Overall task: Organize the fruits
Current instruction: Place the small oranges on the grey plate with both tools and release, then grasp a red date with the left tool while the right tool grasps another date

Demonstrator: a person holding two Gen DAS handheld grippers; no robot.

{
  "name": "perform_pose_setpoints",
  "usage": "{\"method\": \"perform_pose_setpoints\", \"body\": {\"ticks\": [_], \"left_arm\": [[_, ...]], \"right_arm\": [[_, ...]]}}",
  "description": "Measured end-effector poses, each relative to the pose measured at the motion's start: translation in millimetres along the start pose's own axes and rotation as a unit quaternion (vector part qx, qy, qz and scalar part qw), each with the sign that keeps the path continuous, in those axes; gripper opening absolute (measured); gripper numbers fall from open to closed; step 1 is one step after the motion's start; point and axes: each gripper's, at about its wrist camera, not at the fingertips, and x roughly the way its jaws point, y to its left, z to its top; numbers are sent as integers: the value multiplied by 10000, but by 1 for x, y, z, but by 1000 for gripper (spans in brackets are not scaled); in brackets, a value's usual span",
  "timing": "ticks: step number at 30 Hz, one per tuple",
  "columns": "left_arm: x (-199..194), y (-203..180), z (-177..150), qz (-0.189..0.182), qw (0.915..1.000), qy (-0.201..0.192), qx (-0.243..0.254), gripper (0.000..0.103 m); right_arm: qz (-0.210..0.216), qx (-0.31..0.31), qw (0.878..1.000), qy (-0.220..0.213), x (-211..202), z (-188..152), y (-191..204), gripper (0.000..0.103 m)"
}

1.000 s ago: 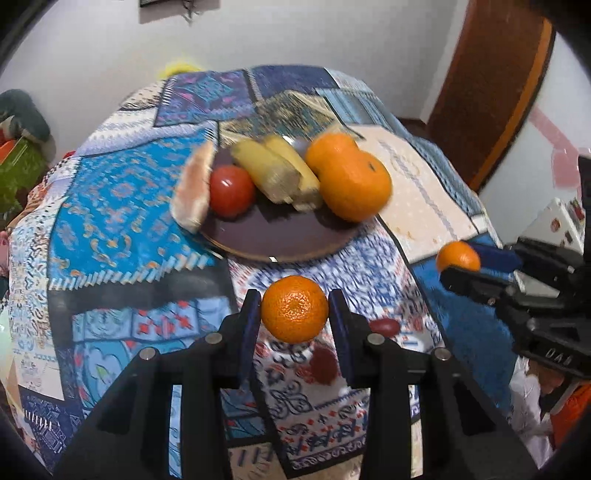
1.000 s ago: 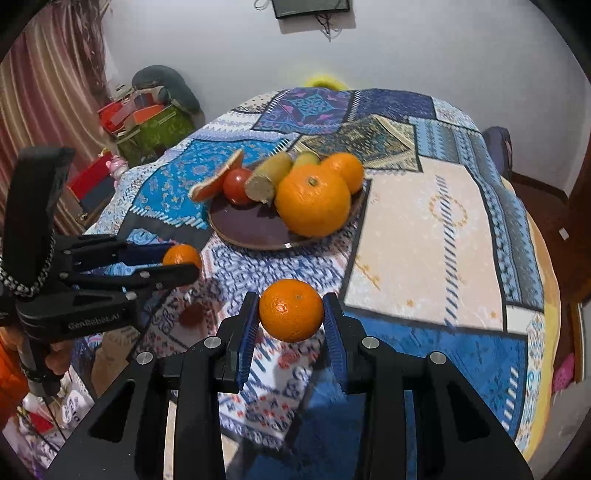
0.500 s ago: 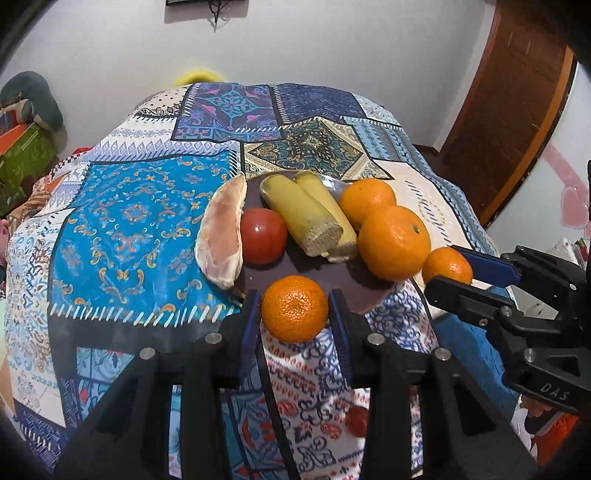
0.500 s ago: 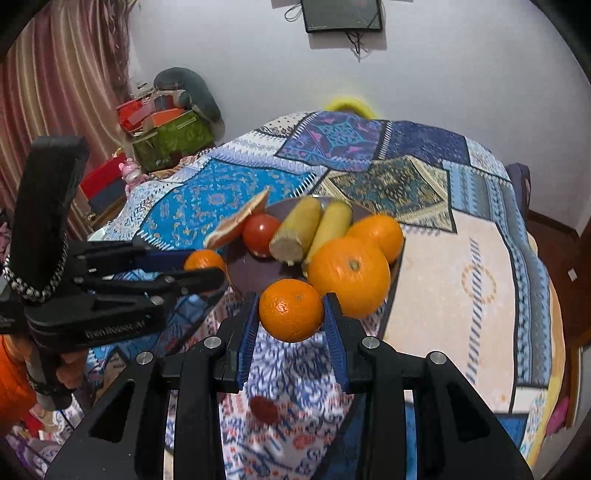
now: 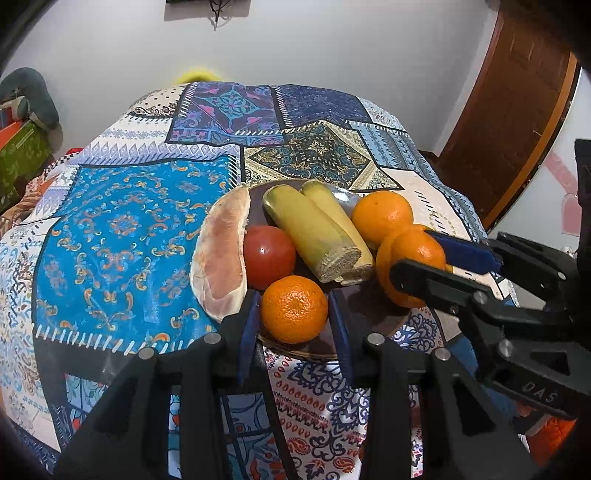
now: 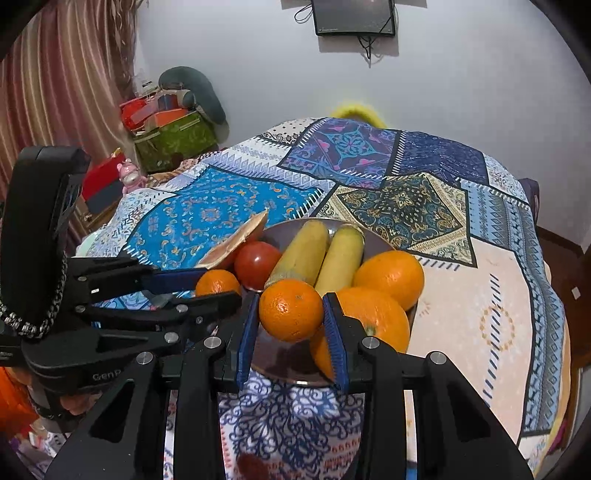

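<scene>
A dark brown plate (image 5: 373,315) on the patterned tablecloth holds a tomato (image 5: 269,255), two yellow corn cobs (image 5: 314,232), a pale melon slice (image 5: 223,254) and two big oranges (image 5: 382,216). My left gripper (image 5: 294,321) is shut on a small tangerine (image 5: 294,309) over the plate's near rim. My right gripper (image 6: 290,325) is shut on another tangerine (image 6: 290,309) over the plate's near right side, in front of the big oranges (image 6: 388,277). Each gripper shows in the other's view, with its tangerine (image 6: 217,282) between the fingers.
The table's cloth (image 5: 125,229) spreads around the plate (image 6: 291,363). Boxes and a green bag (image 6: 173,138) stand against the wall at the left. A brown door (image 5: 513,99) is at the right. A black screen (image 6: 352,16) hangs on the wall.
Both grippers have moved forward with their tangerines, from over the cloth in front of the plate to over the plate's near part. Both stay shut.
</scene>
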Motion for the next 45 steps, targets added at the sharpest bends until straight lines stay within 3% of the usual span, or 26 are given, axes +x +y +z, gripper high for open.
{"method": "perform_pose_setpoints", "body": {"ticks": [3,9,31,45], "left_arm": [[2,0,0,-3,10000,12,24,37],[1,-6,0,94,9999,-53,116,43],[-86,-26,-24,241,9988,-369,191,45],[-132,-47,-59,386,9976,-454,343,65]], "right_arm": [[13,16,10000,-25,3,2,-2,32],[8,73,9999,-79,3,5,-5,45],[-186,287,9992,-191,-68,-17,1,45],[-281,386,9988,-89,-94,-51,19,46]]}}
